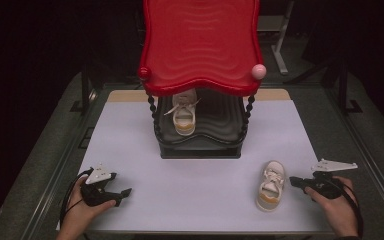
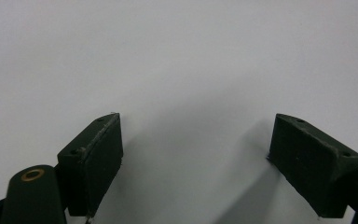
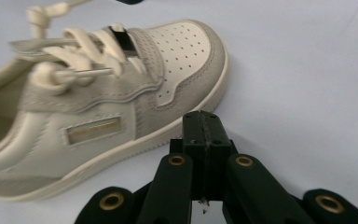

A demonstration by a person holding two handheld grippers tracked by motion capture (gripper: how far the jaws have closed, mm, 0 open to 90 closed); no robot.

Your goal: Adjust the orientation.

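Shoes come in a pair here: one sits on the lower shelf of the red rack (image 1: 200, 45) at the far middle, and the other shoe (image 1: 271, 185) lies on the table (image 1: 200, 200), near and to the right. We hold our right gripper (image 1: 294, 181) just right of that loose shoe, jaws pressed together on nothing, tips pointing left at its side. In the right gripper view the closed tips (image 3: 204, 122) sit just beside the sole of the shoe (image 3: 102, 107), close to the toe end. The shoe's long axis runs near to far, toe toward the rack, so our gripper meets it broadside. Our left gripper (image 1: 124, 192) rests well apart at the near left, its jaws spread wide over bare table (image 2: 177, 56). We judge the right hand far the nearer; it must open before it can span the shoe.
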